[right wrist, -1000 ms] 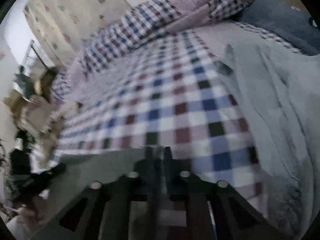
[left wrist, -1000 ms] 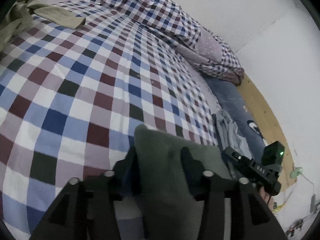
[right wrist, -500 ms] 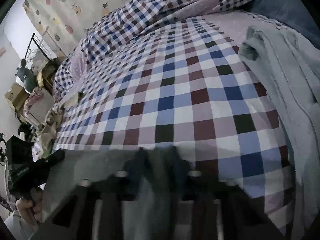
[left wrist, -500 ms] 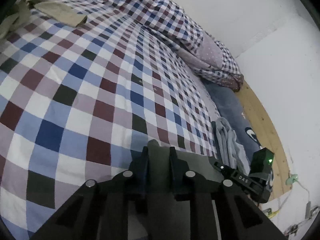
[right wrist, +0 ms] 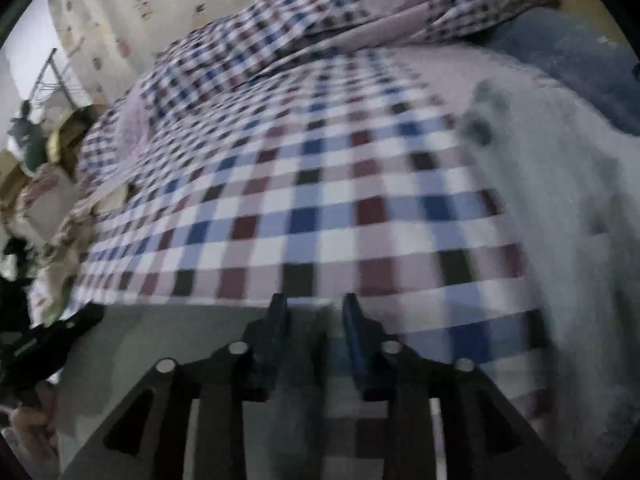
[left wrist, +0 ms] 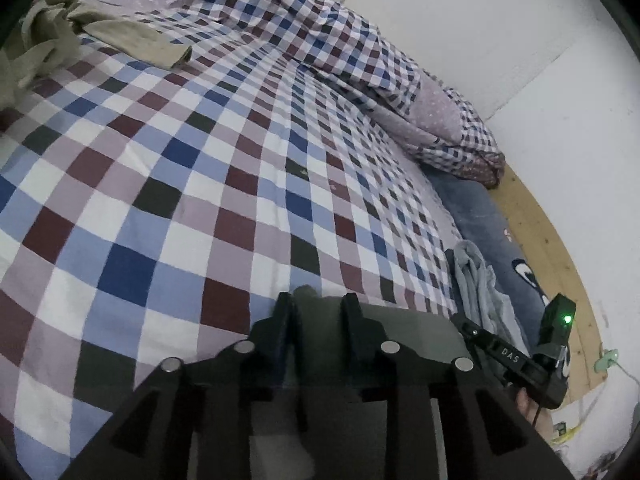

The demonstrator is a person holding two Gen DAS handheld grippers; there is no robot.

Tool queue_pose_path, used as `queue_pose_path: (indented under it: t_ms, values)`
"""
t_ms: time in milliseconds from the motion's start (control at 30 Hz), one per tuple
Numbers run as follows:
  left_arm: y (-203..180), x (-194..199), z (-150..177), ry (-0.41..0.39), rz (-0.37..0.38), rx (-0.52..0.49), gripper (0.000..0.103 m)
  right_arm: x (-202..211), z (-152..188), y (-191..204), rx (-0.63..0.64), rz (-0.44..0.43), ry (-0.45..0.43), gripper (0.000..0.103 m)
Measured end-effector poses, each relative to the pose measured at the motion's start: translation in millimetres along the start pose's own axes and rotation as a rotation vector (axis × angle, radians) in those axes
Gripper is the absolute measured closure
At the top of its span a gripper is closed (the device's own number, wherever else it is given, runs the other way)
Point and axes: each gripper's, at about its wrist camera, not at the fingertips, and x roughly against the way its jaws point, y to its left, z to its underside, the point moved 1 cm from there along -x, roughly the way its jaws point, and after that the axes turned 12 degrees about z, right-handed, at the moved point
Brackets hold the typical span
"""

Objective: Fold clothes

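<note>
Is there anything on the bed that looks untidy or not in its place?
Yes. A beige garment lies crumpled at the bed's far corner, and a light grey garment is bunched at the edge beside the blue pillow. Neither is folded. Nothing looks spilled or damaged.

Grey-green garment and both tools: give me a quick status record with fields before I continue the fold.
garment: grey-green garment, edge stretched between both tools, low over the checked bedspread
left tool: left tool, fingers apart with the garment edge between them; grip not certain
right tool: right tool, garment between its fingers; view blurred, grip unclear
other clothes: light grey garment heaped on the right of the bed; beige garment crumpled at the far left
far end: checked pillows against the wall
</note>
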Motion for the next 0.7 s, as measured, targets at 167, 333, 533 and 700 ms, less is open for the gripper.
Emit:
queue_pose_path:
  t_ms: [167, 333, 533, 700]
  values:
    - [5, 5, -3, -0.013, 0.005, 0.025, 0.055, 19, -4, -13, -0.029, 0.009, -0.039, 0.069]
    - [-26, 17, -1, 0.018, 0.096, -0.081, 0.052, 41, -5, -6, 0.031, 0.001, -0.054, 0.066]
    - [-65, 23, 20, 0.093, 0.184, -0.206, 0.039, 75, 20, 21, 0.13, -0.034, -0.058, 0.065]
    - [-80, 27, 57, 0.177, 0.124, -0.3, 0.039, 107, 43, 38, 0.169, -0.065, -0.077, 0.063]
